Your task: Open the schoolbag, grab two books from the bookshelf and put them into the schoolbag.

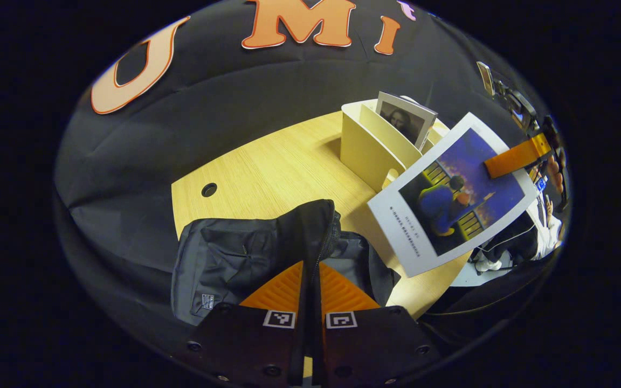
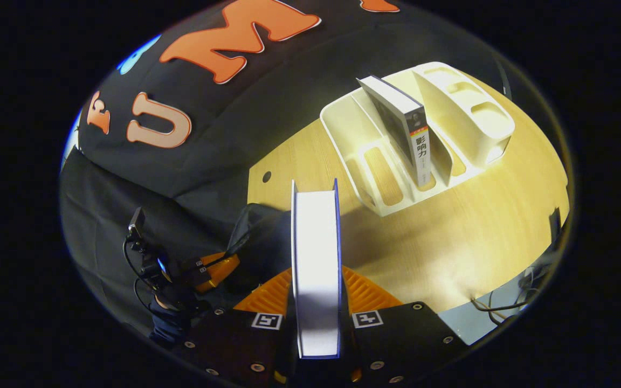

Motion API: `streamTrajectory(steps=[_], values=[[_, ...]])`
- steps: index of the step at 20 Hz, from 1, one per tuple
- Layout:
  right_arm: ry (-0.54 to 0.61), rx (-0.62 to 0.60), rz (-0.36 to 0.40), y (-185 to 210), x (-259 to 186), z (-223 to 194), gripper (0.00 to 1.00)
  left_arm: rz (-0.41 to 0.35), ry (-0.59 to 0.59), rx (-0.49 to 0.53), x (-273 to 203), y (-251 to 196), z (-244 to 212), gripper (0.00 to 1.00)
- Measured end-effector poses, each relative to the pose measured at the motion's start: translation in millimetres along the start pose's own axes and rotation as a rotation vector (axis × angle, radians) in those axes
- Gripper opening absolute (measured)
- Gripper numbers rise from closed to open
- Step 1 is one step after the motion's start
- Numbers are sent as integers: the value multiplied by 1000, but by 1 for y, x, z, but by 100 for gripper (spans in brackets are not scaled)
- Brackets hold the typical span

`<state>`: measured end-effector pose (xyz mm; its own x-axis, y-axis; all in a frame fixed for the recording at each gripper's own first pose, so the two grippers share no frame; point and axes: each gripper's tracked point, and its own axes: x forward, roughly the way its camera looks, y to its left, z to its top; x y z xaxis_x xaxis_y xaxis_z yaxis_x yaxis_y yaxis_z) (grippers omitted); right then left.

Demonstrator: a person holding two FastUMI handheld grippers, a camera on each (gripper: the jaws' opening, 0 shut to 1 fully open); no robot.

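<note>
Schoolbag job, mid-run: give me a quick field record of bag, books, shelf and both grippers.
schoolbag: on the wooden table, flap pinched up
left gripper: shut on the schoolbag flap
right gripper: shut on the blue-cover book
blue-cover book: off the shelf, held in the air to the right of the schoolbag
bookshelf: cream divider rack on the table
remaining book: upright in a bookshelf slot
books in bag: none visible yet

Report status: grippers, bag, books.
Left gripper shut on schoolbag flap, holding it open. Right gripper shut on blue-cover book, off the bookshelf. Second book upright in the bookshelf. Nothing seen blocking.
</note>
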<state>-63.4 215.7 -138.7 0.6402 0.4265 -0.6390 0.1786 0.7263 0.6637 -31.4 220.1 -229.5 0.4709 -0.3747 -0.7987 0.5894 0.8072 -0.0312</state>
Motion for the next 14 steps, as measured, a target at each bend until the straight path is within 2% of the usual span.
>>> streamTrajectory(steps=[6,12,14], values=[[3,82,168,30,42,-15,32,13,-41,-13,-9,0,15,7],[23,123,251,50,98,-39,32,28,-57,-6,-17,-5,26,7],[18,131,257,54,118,-44,32,33,-60,-4,-20,-9,28,7]])
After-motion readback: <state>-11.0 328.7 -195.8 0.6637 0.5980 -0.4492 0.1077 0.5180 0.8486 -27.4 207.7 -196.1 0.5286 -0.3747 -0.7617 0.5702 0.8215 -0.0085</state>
